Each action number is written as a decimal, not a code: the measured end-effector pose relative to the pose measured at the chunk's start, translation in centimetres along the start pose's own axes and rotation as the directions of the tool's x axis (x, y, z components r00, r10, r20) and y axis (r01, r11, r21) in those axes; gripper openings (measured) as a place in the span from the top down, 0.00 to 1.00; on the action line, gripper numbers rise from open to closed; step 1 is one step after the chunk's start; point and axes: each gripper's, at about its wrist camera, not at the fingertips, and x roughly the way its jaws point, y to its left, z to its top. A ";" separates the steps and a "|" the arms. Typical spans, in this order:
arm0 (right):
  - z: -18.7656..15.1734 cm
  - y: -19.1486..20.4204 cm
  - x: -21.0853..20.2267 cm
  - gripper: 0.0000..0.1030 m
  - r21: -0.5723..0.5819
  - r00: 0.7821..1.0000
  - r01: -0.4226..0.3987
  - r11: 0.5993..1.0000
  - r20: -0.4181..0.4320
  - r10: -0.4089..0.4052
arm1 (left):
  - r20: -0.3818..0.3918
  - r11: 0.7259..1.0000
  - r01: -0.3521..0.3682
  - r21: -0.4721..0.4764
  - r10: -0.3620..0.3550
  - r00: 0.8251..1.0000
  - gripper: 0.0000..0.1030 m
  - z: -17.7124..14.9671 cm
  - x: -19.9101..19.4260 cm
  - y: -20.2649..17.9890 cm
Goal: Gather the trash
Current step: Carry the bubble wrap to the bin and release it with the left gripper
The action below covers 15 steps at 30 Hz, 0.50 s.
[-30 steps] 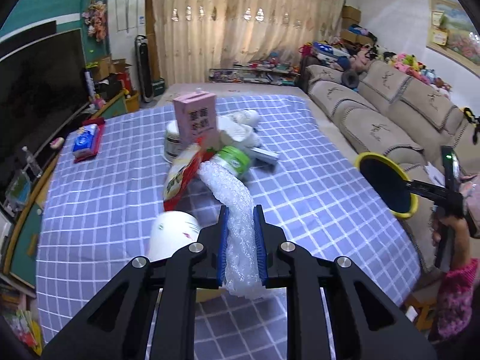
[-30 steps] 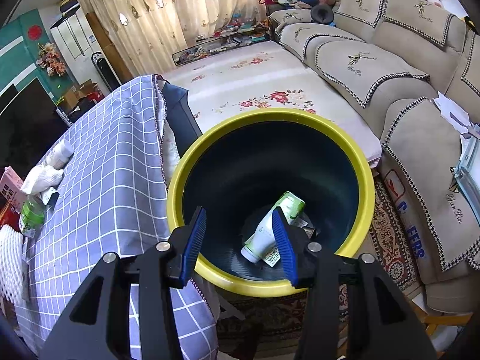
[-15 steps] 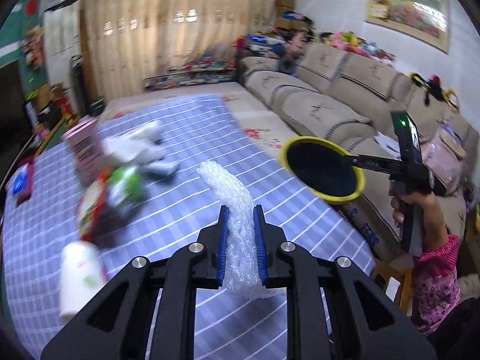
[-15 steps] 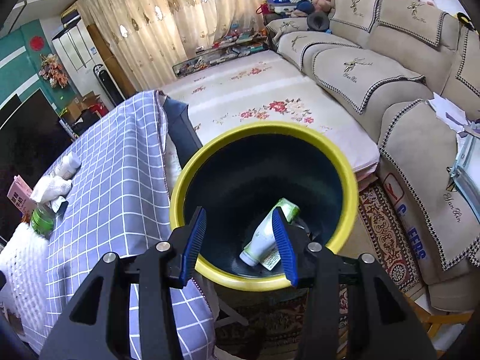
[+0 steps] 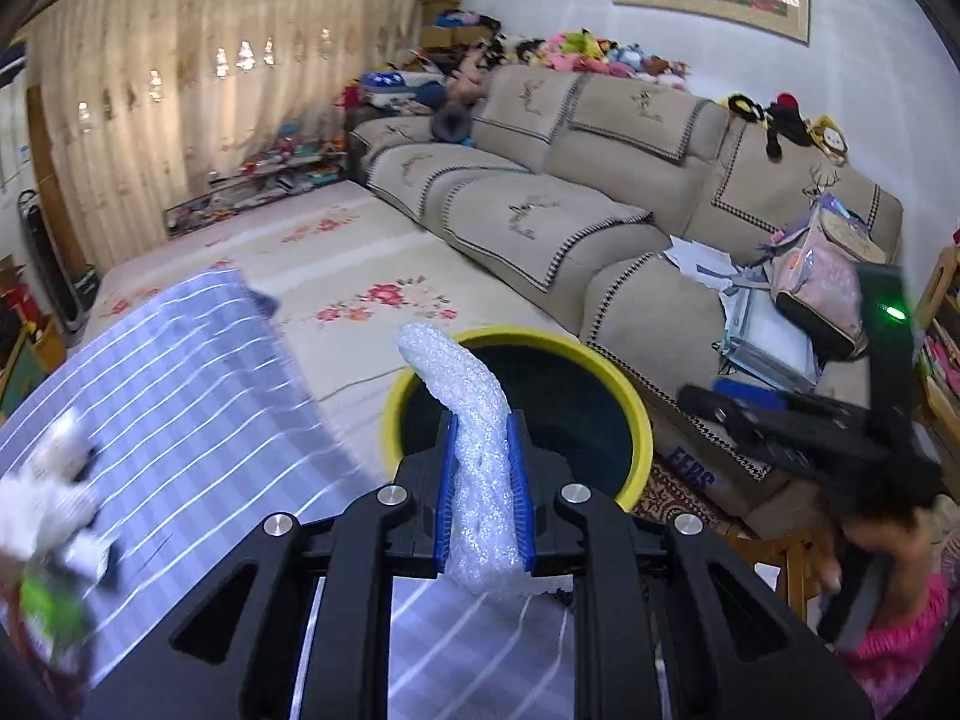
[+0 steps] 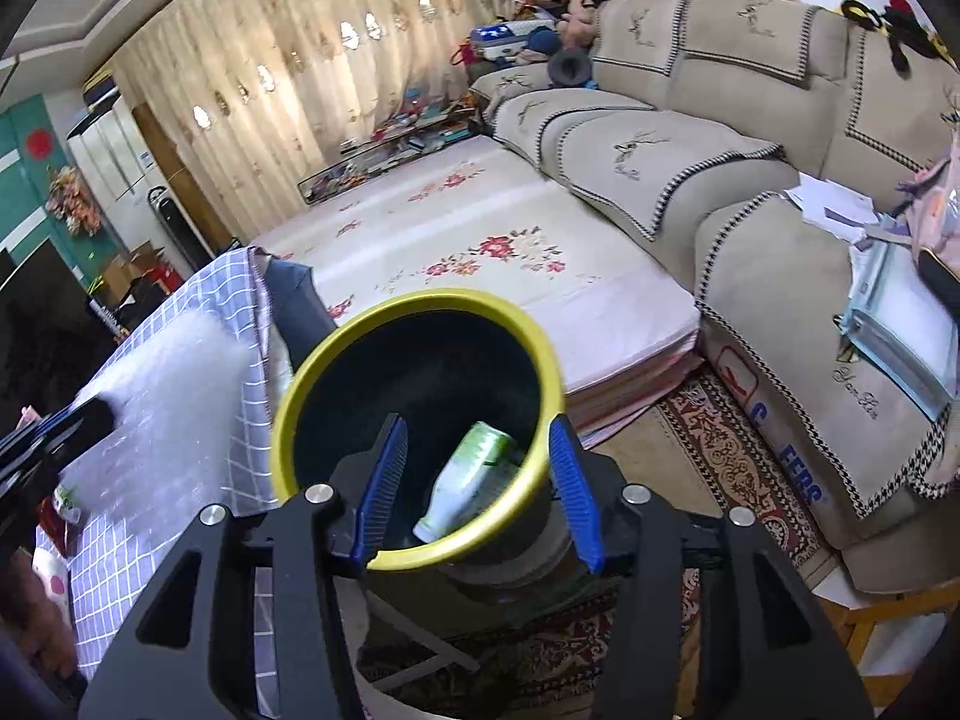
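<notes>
I have the left gripper [image 5: 483, 492] pinched tight on a roll of white bubble wrap [image 5: 474, 420], its blue pads pressing both sides while the free end curls up and away from me, out over the near rim of the yellow-rimmed trash bin [image 5: 636, 420]. That puts me in the carry step: the wrap is off the checked tablecloth [image 5: 180, 396] and nearly at the bin, which sits just past the table's right edge, between it and the beige sofa [image 5: 540, 222]. In the right wrist view the right gripper [image 6: 474, 486] hangs over the same bin with its jaws spread; they have just widened a little and nothing is between the pads, since the green-and-white bottle [image 6: 468, 480] framed by them lies down at the bottom of the bin. More rubbish waits at the left of the table, though it is so blurred that I can only guess at crumpled white paper and something green. Next, I judge, I need to bring the left gripper further out until the whole roll is above the dark opening, then release; the wrap is light and springy, so it could catch on the rim if I let go early.
</notes>
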 end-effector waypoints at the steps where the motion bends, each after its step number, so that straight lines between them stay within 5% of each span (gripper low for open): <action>1: 0.0 -0.4 0.0 0.54 0.006 1.000 0.003 1.000 -0.002 -0.003 | -0.009 1.000 0.005 0.006 -0.005 1.000 0.84 0.5 1.2 -0.4; 10: 0.1 -2.4 0.7 0.54 0.032 1.000 0.020 0.999 -0.022 -0.019 | -0.122 0.999 0.010 0.050 -0.004 0.993 0.82 2.3 10.8 -3.2; 12: 0.1 -2.7 0.8 0.53 0.037 1.000 0.020 0.999 -0.024 -0.019 | -0.139 0.999 0.003 0.046 0.004 0.990 0.75 2.1 11.8 -3.3; 14: 0.0 -2.8 0.8 0.52 0.041 1.000 0.019 0.999 -0.025 -0.018 | -0.152 0.999 -0.008 0.035 0.014 0.988 0.51 1.9 12.4 -3.1; 15: 0.1 -3.0 0.9 0.52 0.042 1.000 0.018 0.999 -0.025 -0.017 | -0.150 1.000 -0.010 0.026 0.014 0.989 0.48 1.9 12.5 -3.0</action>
